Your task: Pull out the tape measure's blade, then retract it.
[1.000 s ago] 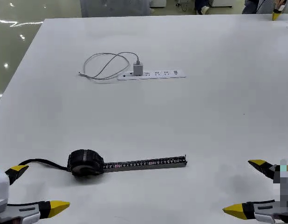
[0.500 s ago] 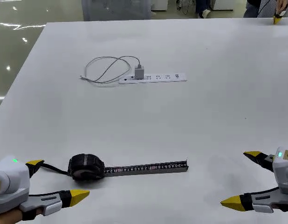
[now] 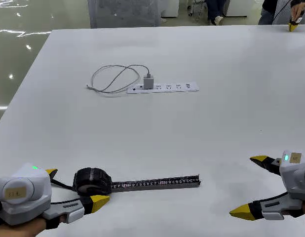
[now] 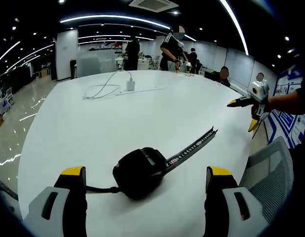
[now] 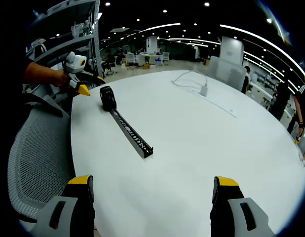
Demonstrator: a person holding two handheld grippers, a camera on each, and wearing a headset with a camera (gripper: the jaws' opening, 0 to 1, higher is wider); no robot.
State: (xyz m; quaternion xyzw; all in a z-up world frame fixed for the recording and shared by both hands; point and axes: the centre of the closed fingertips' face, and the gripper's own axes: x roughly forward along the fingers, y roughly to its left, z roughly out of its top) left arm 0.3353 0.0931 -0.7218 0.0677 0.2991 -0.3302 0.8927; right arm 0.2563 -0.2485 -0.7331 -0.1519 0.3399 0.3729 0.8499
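At a white table (image 3: 216, 98), we hold a gripper in each hand, and the black tape measure (image 3: 92, 180) lies near the front edge. Its blade (image 3: 157, 182) is drawn out flat across the tabletop toward our right, with the hooked end resting on the surface. The left gripper (image 3: 75, 186) has its yellow-tipped jaws spread wide on either side of the tape measure's case. In the left gripper view the case sits between the two fingers with a gap on each side, so nothing is clamped. A thin black strap (image 3: 61, 183) trails from the back of the case toward that gripper. The right gripper (image 3: 248, 185) hangs over bare table well apart from the blade's tip, its jaws also wide open and holding nothing. Farther back on the table lies a white power strip (image 3: 165, 87) with a charger (image 3: 148, 82) plugged into it and a pale cable (image 3: 110, 79) looped beside it.
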